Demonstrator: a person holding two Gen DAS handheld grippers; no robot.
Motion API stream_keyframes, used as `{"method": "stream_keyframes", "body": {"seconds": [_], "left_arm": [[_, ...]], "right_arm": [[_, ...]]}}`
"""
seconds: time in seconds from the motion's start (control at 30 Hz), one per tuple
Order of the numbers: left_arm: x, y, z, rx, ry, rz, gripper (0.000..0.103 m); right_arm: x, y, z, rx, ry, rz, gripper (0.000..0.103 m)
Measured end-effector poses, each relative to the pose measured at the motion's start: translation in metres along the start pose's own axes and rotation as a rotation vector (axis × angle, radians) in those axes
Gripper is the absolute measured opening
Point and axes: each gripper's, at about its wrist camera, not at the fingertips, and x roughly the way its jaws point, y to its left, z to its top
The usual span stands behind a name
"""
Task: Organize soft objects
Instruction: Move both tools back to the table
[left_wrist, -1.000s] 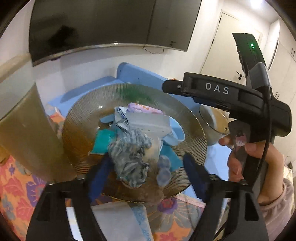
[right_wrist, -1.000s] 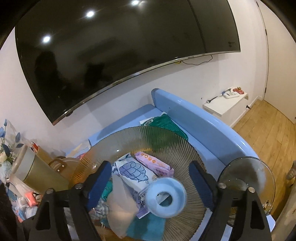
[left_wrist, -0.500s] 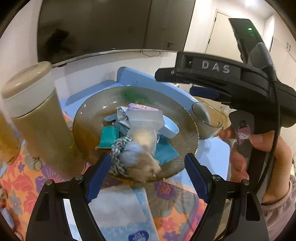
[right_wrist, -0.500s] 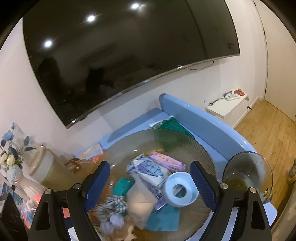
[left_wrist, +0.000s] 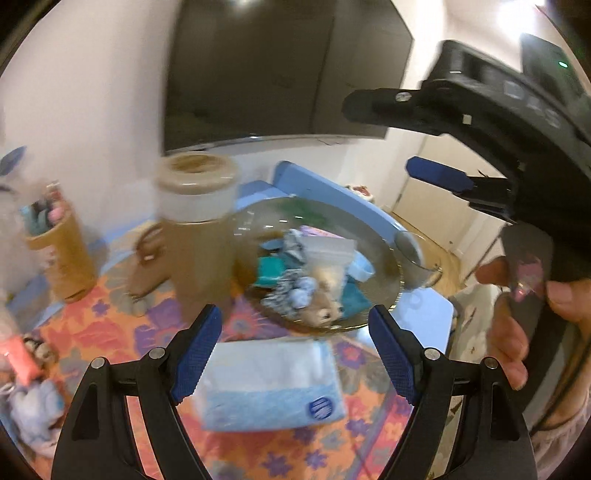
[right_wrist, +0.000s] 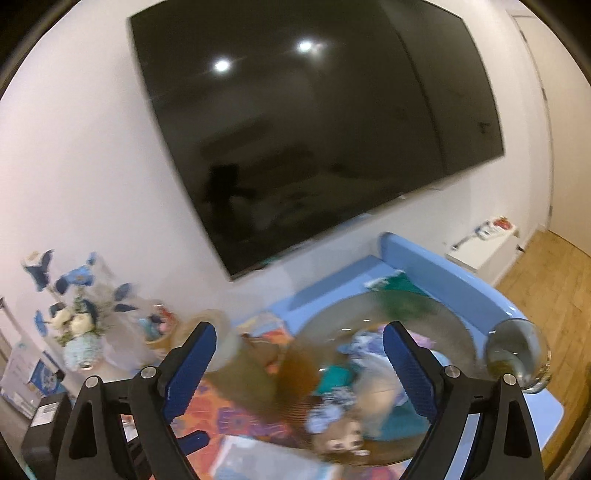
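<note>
Wall: white, carrying a large dark television (right_wrist: 317, 140) that is reflecting two ceiling lights
Floor: wooden boards (right_wrist: 546, 266) showing at the right
Furniture: low white shelf (right_wrist: 480, 247) standing against the wall

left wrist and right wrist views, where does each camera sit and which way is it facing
Left wrist: sits on the left tool, looking down over a tissue pack at the glass plate piled with soft items; its two open fingers show, plus the right tool and a hand gripping it.
Right wrist: sits on the right tool, aimed higher, at the wall television with the plate below; only its own fingers show, with nothing between them as they open.
Shared: the plate, the lidded amber jar, the blue table.
</note>
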Motion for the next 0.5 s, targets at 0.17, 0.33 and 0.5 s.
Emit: {"method": "stream_keyframes", "body": {"seconds": [0.17,0.33,0.5], "left_arm": [[-0.027,0.046,-0.008,-0.071,-0.027,0.071,0.080],[-0.066,0.116,-0.022,-0.177,-0.054,0.171,0.080],[-0.109,0.197,-0.052,-0.305,-0.076,0.291,0.080]], "right_arm": [[0.002,0.052,-0.008,-0.052,0.011,0.073,0.092],[0.018,0.110,-0.026,-0.114,0.057,0.166,0.092],[0.043,0.162,-0.049,-0.155,0.098,0.248,0.092]]}}
